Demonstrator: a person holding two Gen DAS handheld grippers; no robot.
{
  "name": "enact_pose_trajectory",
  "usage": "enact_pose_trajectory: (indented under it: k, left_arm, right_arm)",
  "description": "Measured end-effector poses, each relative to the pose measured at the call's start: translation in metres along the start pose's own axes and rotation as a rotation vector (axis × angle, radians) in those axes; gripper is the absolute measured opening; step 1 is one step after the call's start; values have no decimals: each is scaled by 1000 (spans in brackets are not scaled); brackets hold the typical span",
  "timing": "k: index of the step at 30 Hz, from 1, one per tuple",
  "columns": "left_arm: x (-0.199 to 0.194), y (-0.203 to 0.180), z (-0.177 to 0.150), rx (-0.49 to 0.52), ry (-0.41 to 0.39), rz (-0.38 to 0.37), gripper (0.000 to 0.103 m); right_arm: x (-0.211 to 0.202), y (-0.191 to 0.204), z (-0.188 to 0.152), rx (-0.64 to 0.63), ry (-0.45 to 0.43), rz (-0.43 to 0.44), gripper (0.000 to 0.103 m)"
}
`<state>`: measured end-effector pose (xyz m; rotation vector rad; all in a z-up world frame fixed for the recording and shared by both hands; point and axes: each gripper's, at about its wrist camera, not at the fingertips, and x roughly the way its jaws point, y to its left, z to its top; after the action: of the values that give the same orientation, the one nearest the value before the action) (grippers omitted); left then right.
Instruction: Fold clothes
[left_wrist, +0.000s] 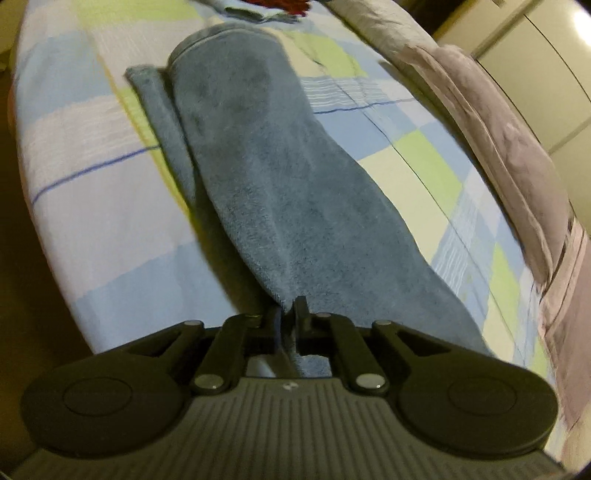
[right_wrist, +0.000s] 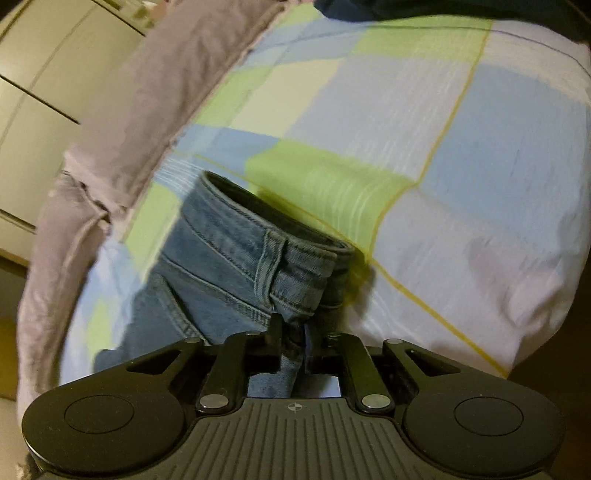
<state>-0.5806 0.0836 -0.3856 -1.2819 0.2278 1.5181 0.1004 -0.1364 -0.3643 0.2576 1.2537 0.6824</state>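
A pair of blue jeans lies on a checked bed sheet (left_wrist: 92, 184). In the left wrist view a long blue-grey stretch of the jeans (left_wrist: 258, 158) runs away from me, one layer over another. My left gripper (left_wrist: 288, 314) is shut on its near edge, with cloth pinched between the fingers. The right wrist view shows the denim waistband (right_wrist: 236, 254) with a belt loop, standing open and a little raised. My right gripper (right_wrist: 291, 328) is shut on the waistband's near edge.
A grey-pink quilt (left_wrist: 498, 140) (right_wrist: 147, 92) is bunched along one side of the bed. Pale wardrobe doors (left_wrist: 535, 66) (right_wrist: 44, 55) stand beyond it. More clothes, blue and red (left_wrist: 258, 11), lie at the far end. The sheet (right_wrist: 480, 147) spreads wide beside the waistband.
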Motion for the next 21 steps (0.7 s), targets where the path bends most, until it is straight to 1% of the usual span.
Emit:
enact_pose_trajectory:
  k: [1,2,3,4,5,6,10,13,15,16,17,18,20,21]
  left_arm:
    - [-1,1,1,-18,-2,-11,6]
    - [-3,3,3,-29,-3,-26,9]
    - [-5,5,5,-42,-6,-42,17]
    - [-8,9,8,-66,-19,-59,20]
    - [-10,14,12,-93,-32,-76,26]
    - [-11,20,17,-124,-47,-92,27]
    - [1,45,39,-237,-101,-120,27]
    - [12,68,59,-331,-138,-154,26]
    - [19,79,73,-372,-153,-180,26]
    - [16,79,80,-348,-173,-177,24]
    - [13,79,87,-324,-194,-174,16]
    - [9,78,93,-286,-217,-167,11]
    - [-8,71,98,-126,-277,-100,9]
    - [-12,72,99,-70,-280,-43,9]
  right_arm:
    - [-1,6,0,-22,3,-20,20]
    - [-2,11,1,-45,7,-39,32]
    - [-4,17,1,-70,9,-61,40]
    - [-7,22,0,-97,9,-85,47]
    - [-10,27,0,-124,9,-109,47]
    - [-13,31,-1,-137,5,-125,47]
    - [-19,44,-5,-120,-22,-162,47]
    - [-10,57,-12,-110,-16,-198,47]
    - [-5,68,-20,-125,-34,-247,47]
    - [-3,75,-24,-139,-47,-277,47]
    - [-2,79,-29,-152,-57,-306,47]
    - [-2,83,-34,-161,-65,-333,47]
    - [0,86,-43,-146,-64,-367,47]
    - [1,86,-47,-133,-60,-380,47]
